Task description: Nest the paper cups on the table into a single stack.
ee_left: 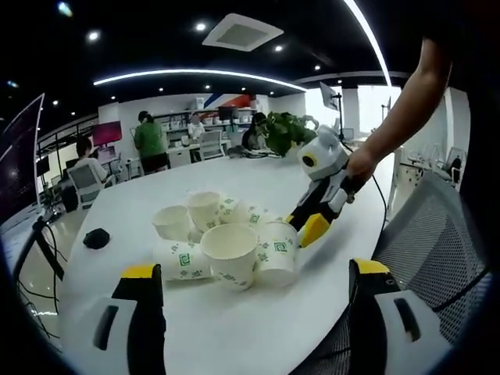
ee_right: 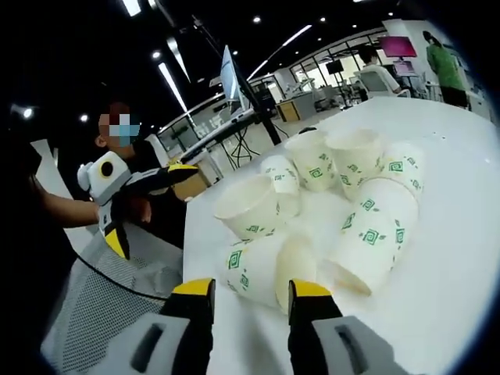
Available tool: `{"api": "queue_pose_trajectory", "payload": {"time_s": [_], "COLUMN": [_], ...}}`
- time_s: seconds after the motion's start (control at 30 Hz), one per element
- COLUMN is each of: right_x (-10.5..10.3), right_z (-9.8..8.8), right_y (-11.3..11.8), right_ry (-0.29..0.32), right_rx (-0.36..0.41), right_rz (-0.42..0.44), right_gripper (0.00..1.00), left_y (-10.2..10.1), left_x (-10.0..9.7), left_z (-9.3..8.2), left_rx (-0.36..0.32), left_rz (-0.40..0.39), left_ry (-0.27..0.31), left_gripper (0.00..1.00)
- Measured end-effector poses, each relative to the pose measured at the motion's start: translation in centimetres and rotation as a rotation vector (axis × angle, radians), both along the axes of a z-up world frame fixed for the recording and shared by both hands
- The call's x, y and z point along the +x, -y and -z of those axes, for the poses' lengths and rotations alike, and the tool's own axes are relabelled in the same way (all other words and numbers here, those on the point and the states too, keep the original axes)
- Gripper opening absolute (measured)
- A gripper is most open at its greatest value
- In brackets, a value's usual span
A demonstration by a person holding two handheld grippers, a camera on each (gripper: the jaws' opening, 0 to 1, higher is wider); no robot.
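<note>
**Loose paper cups clustered on white table, both grippers off them**

Smooth, glossy white table (ee_left: 234, 328) with a rounded edge carries a cluster of paper cups (ee_left: 226, 238): tapered white cones, matte, green square-swirl print, rolled rims. Some upright, several tipped on their sides; none nested that I can tell. Cluster sits mid-table, toward the edge nearest the person. Small black rounded object (ee_left: 96, 238) lies apart from the cups, toward the table's far side edge.

Left gripper (ee_left: 254, 273): yellow-tipped black jaws spread wide, nothing between them, short of the cluster.

Right gripper (ee_right: 250, 287): jaws parted with a narrow gap, empty, tips just beside a tipped cup (ee_right: 262, 269) lying mouth toward the camera. In the left gripper view it hangs over the cluster's edge, held by a hand (ee_left: 361, 166).

Grey mesh chair (ee_left: 437, 250) beside the table edge.
</note>
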State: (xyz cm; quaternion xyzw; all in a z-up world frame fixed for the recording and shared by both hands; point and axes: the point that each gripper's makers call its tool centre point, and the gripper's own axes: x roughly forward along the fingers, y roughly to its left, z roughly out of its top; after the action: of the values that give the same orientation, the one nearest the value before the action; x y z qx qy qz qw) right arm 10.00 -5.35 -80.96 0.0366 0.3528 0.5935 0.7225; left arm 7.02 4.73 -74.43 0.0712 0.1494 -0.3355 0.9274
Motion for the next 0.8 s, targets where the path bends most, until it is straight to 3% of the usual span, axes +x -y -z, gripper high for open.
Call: {"api": "queue_pose_trajectory", "payload": {"time_s": [0.3, 0.6, 0.8], "right_x": [0.0, -0.9, -1.6], "right_z": [-0.6, -1.9, -3.2], "right_y": [-0.2, -0.1, -0.2], "right_ry": [-0.036, -0.049, -0.009], "right_rx": [0.051, 0.083, 0.088], "right_rz": [0.033, 0.025, 0.007], "right_gripper": [0.09, 0.02, 0.0], "left_y": [0.0, 0.3, 0.4], "left_x": [0.0, -0.2, -0.3], "left_z": [0.3, 0.3, 0.4], "left_rx": [0.013, 0.015, 0.016], "left_rz": [0.006, 0.021, 0.034], "left_ry": [-0.009, -0.009, -0.008], "left_gripper": [0.98, 0.99, 0.99]}}
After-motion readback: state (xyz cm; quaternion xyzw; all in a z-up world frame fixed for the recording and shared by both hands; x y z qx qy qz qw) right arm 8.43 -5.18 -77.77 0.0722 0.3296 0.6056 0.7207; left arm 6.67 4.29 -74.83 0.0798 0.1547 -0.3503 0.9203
